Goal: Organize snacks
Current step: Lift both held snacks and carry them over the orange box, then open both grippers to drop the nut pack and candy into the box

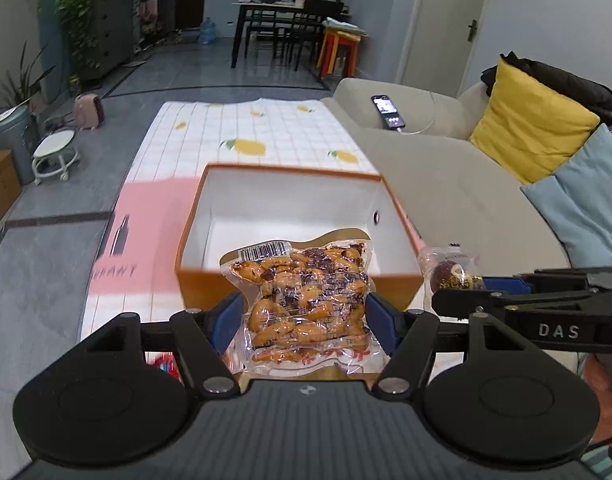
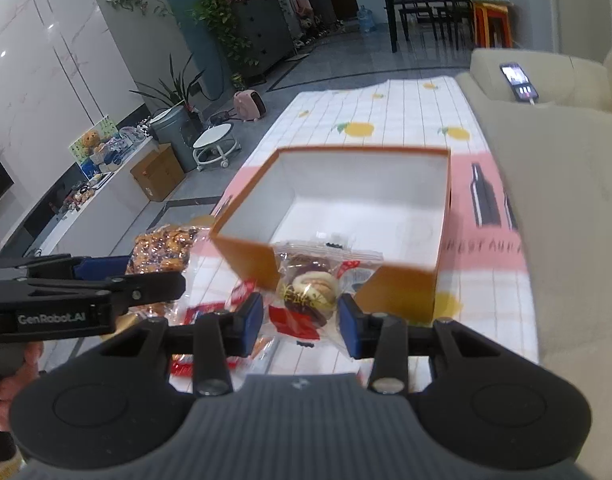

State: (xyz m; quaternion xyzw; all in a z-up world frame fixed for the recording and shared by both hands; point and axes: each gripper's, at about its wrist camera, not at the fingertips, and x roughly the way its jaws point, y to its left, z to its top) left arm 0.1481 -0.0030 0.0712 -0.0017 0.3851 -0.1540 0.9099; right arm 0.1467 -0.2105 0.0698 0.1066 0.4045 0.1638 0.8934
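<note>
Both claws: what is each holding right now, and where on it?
Left claw grips the peanut pack across its middle; right claw holds the wrapped pastry by its sides.

A: What snacks are there?

B: A clear vacuum-sealed pack of orange-brown pieces (image 1: pixel 306 300) with dark flecks and a barcode at its top. It is held up just before the near wall of an open box, its top reaching above the rim.

A: And the box?

B: An orange cardboard box (image 1: pixel 399 216), white inside, sits upright on the table's checked cloth near the edge beside the sofa.

A: Anything else?

B: A round chocolate-and-cream sweet in a clear wrapper with red printing (image 2: pixel 307 294), held up at the box's near wall. Red-wrapped packets (image 2: pixel 210 314) lie on the cloth near the table's near edge; details are blurred.
</note>
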